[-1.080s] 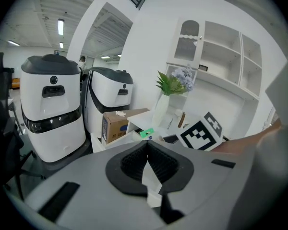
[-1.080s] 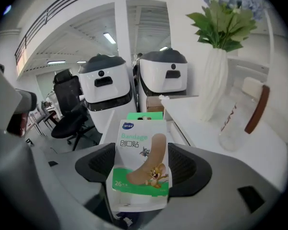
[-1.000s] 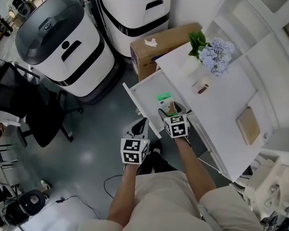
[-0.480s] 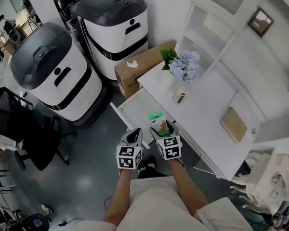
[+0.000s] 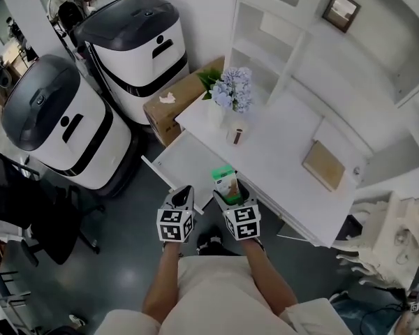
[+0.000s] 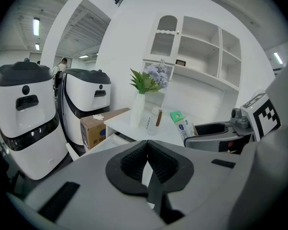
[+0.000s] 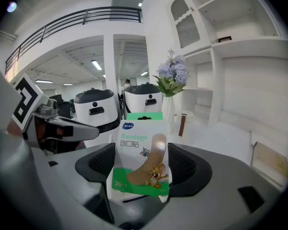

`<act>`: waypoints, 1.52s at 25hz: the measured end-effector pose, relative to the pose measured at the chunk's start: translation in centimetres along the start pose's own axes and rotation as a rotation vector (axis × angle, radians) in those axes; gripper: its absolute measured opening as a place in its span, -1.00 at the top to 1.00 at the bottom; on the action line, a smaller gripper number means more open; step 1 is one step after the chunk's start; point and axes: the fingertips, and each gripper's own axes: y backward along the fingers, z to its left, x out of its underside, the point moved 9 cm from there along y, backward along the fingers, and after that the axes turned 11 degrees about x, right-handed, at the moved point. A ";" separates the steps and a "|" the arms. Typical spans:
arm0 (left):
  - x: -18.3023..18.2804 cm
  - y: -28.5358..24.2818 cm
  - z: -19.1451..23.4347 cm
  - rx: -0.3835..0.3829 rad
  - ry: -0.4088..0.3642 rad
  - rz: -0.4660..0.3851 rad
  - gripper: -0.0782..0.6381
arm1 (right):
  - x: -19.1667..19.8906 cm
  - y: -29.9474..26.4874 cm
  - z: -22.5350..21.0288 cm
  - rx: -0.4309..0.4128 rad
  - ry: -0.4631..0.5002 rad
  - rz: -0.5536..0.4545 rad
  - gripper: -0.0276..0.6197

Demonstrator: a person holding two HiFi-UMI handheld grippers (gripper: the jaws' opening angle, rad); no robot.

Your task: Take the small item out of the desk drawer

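Right hand-held gripper (image 7: 143, 166) clamps flat carton (image 7: 141, 145).

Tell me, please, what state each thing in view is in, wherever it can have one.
Drawer: open, pulled out from the desk.
Bandage box: upright, lifted clear of the drawer, clamped between the jaws.
Right gripper: shut on the bandage box.
Left gripper: shut, nothing between its jaws.
Vase: upright on the desk, holding flowers.

Green-and-white, cartoon-printed bandage box (image 7: 140, 152)
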 end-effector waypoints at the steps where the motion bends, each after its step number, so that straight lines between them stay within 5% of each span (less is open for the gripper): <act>1: -0.1 -0.2 -0.2 0.008 -0.009 0.005 0.73 | 0.1 0.3 -0.1 0.004 -0.004 -0.006 -0.20; 38: 0.1 0.4 -2.5 0.039 -0.053 0.012 0.73 | 0.8 1.5 -0.5 -0.007 -0.105 -0.051 -0.21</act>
